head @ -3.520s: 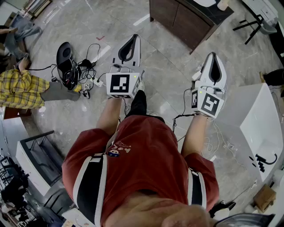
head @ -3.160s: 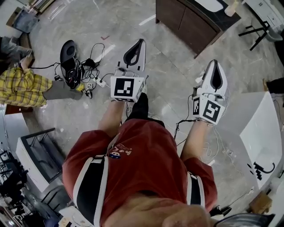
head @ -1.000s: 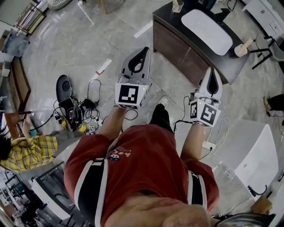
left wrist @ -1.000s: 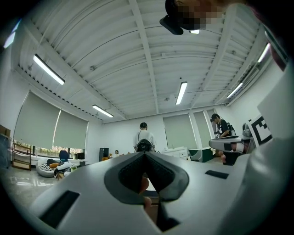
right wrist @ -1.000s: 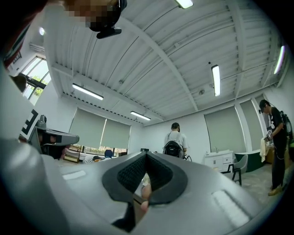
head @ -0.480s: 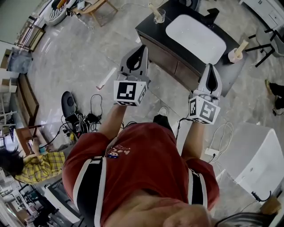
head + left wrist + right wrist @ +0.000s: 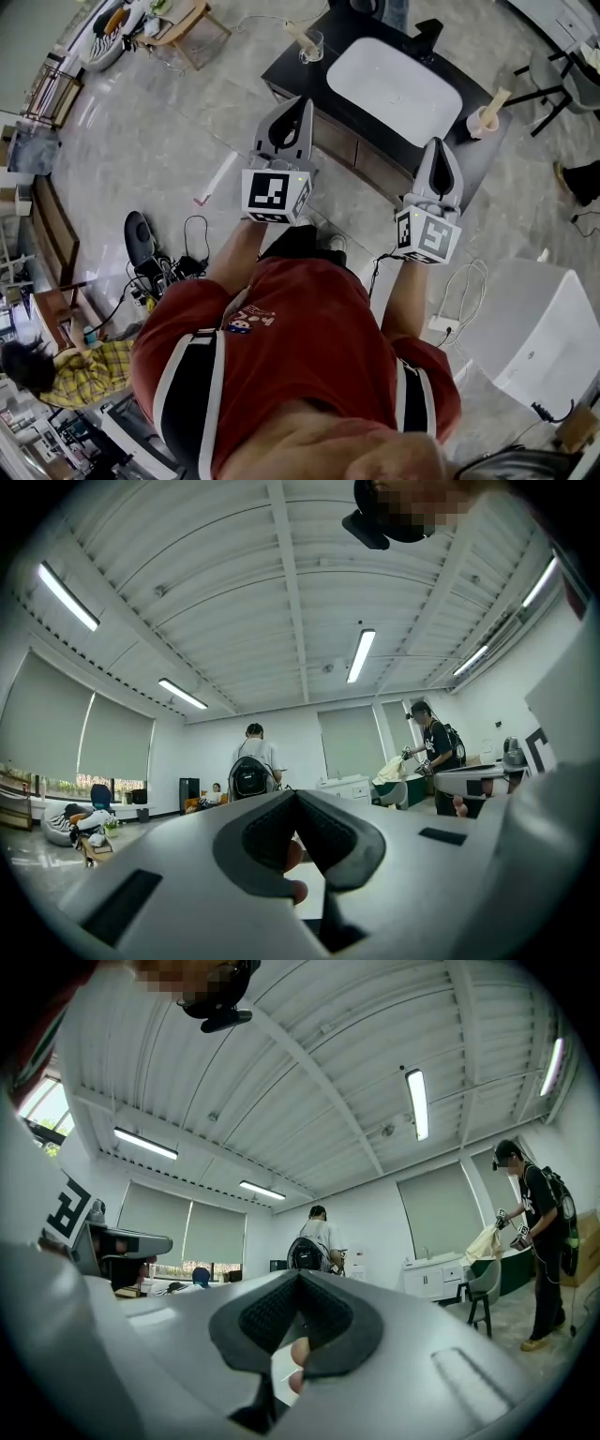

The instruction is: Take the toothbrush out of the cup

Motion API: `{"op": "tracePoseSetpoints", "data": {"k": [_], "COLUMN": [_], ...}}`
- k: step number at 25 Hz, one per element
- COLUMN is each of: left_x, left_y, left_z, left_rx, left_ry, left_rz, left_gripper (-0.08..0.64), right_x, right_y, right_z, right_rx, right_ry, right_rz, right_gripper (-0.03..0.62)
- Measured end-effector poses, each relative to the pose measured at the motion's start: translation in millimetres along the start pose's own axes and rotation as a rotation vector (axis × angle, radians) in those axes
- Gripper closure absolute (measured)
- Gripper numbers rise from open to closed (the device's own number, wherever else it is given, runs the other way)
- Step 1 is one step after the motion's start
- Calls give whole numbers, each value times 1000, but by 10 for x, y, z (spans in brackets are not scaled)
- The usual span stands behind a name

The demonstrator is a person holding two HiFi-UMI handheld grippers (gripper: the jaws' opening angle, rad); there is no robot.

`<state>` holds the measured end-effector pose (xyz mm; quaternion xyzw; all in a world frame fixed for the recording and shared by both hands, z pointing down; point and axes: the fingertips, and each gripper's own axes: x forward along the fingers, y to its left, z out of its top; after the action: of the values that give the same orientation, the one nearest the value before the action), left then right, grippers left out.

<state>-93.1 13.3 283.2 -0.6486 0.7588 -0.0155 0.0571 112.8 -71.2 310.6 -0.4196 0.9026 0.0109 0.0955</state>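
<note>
A clear glass cup (image 7: 311, 44) with a pale toothbrush (image 7: 298, 35) leaning in it stands on the far left corner of the dark vanity top (image 7: 286, 64). A beige cup (image 7: 481, 120) with a pale stick-like brush stands at the vanity's right end. My left gripper (image 7: 301, 101) is shut and empty, held level just short of the vanity front, below the glass cup. My right gripper (image 7: 441, 142) is also shut and empty, near the vanity's right front, left of the beige cup. In the left gripper view the gripper (image 7: 295, 794) and in the right gripper view the gripper (image 7: 300, 1274) show jaws together, hiding the cups.
A white basin (image 7: 398, 80) with a dark faucet (image 7: 427, 32) fills the vanity's middle. A white box (image 7: 534, 328) stands on the floor at right. Cables (image 7: 155, 272) and a person in yellow plaid (image 7: 80, 375) are at left. People (image 7: 251, 771) stand in the room beyond.
Both grippers have moved toward the vanity, which now lies closer under their tips. The jaws stayed shut.
</note>
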Motion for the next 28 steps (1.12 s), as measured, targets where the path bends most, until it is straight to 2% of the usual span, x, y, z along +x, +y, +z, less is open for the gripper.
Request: {"op": "tracePoseSetpoints", "data": {"k": [5, 11, 14, 18, 23, 28], "left_x": [253, 634, 894, 1271, 1651, 2035], "left_y": [111, 558, 842, 1179, 1581, 1915], "left_z": [-99, -293, -361, -455, -629, -939], "left_rx": [-17, -65, -55, -3, -23, -37], "left_ry": [-7, -10, -13, -6, 17, 70], "left_rz": [22, 58, 82, 96, 125, 138], "left_gripper": [555, 555, 555, 555, 555, 554], "right_x": [270, 889, 1294, 1826, 2393, 2885], "right_y": [51, 311, 450, 694, 959, 1088], "right_z": [-101, -187, -246, -330, -467, -714], "right_rx": [-11, -45, -59, -93, -122, -110], "right_ry": [10, 7, 16, 32, 58, 101], "right_rz": [22, 75, 96, 132, 183, 202], "right_gripper": [584, 584, 584, 584, 584, 584]}}
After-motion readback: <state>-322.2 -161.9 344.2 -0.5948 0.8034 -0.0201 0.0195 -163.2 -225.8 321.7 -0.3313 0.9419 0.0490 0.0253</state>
